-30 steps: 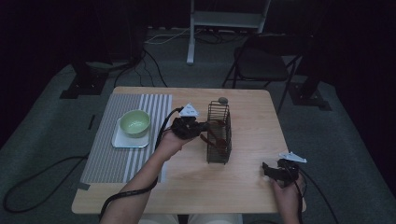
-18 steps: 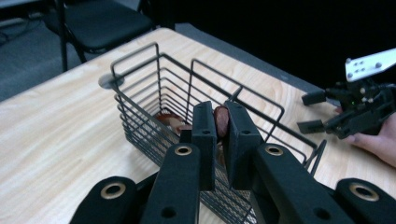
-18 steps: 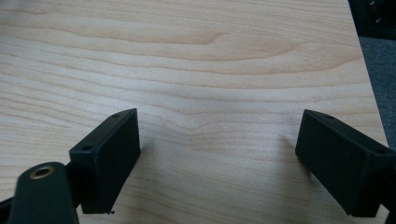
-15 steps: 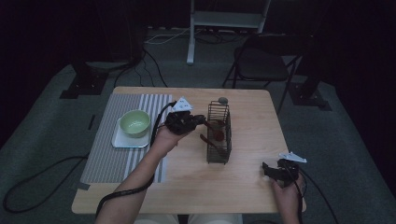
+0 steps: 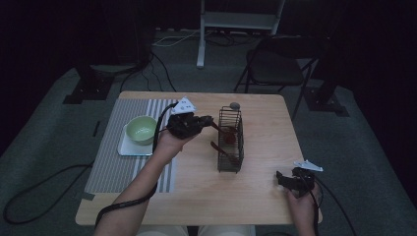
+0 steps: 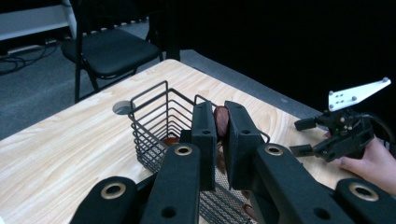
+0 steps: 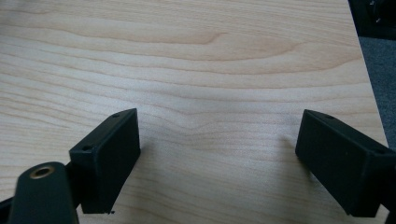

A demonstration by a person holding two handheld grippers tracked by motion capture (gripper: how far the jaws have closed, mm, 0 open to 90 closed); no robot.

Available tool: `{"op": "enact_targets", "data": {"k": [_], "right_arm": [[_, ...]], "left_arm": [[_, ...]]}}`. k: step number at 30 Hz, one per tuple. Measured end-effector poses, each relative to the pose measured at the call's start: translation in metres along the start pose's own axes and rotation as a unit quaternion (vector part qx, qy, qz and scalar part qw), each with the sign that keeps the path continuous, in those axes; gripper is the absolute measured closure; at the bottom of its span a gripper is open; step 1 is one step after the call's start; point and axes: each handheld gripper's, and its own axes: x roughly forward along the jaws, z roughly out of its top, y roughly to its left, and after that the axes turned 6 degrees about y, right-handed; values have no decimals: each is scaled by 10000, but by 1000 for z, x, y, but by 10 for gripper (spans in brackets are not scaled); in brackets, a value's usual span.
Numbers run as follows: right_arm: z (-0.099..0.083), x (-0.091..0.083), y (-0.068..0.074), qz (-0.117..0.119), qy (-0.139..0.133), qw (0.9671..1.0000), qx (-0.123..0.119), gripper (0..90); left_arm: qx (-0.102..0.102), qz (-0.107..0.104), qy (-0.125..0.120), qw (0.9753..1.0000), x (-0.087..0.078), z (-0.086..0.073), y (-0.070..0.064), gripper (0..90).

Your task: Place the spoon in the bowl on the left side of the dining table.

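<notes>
Left gripper view: left gripper pinching brown utensil handle above wire basket.

one wire basket, one green bowl, one striped mat, two brown spoons.

- No text, label, brand, number or sign can be read in any of the views.
- The grey three-cornered plate on the right gripper, at 3 o'clock in the left gripper view, carries only small dark holes, no lettering.
- The matching plate on the left gripper, seen in the high view, shows small dots too fine to read as any marking.
</notes>
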Motion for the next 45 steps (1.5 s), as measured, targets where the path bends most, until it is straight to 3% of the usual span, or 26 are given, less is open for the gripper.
{"op": "enact_targets", "data": {"k": [6,8,9,11,12,21,22,24,25,26,28,29,30,35,45], "right_arm": [[0,0,0,-1,0,10000,1,131],[0,0,0,-1,-1,10000,-1,131],[0,0,0,-1,-1,10000,0,131],[0,0,0,-1,0,10000,-1,131],[0,0,0,-2,-2,10000,0,131],[0,0,0,-2,4,10000,0,132],[0,0,0,-2,5,10000,-1,131],[0,0,0,-2,4,10000,-1,132],[0,0,0,-2,4,10000,-1,131],[0,0,0,-3,4,10000,-1,131],[0,0,0,-4,4,10000,-3,132],[0,0,0,-3,4,10000,-3,132],[0,0,0,-4,5,10000,-3,132],[0,0,0,-5,3,10000,-2,132],[0,0,0,-4,5,10000,3,132]], "left_arm": [[31,111,-114,9999,-13,3,0,840],[-37,25,-165,9999,-19,3,2,840],[-39,141,-218,9997,-22,3,2,840],[-143,31,-310,9994,-28,3,5,840],[-126,133,-331,9993,-30,3,5,840],[-121,296,-556,9979,-53,5,10,840],[-68,463,-624,9970,-56,4,9,840],[-129,421,-700,9966,-60,4,11,840],[-123,555,-754,9955,-63,4,11,841],[-136,521,-765,9956,-65,4,12,841],[-190,690,-809,9942,-69,2,15,840],[-238,642,-828,9942,-71,1,17,840],[-269,749,-861,9931,-72,0,18,840],[-403,835,-926,9914,-80,-7,27,841],[-505,1100,-904,9885,-93,-20,38,841]]}}
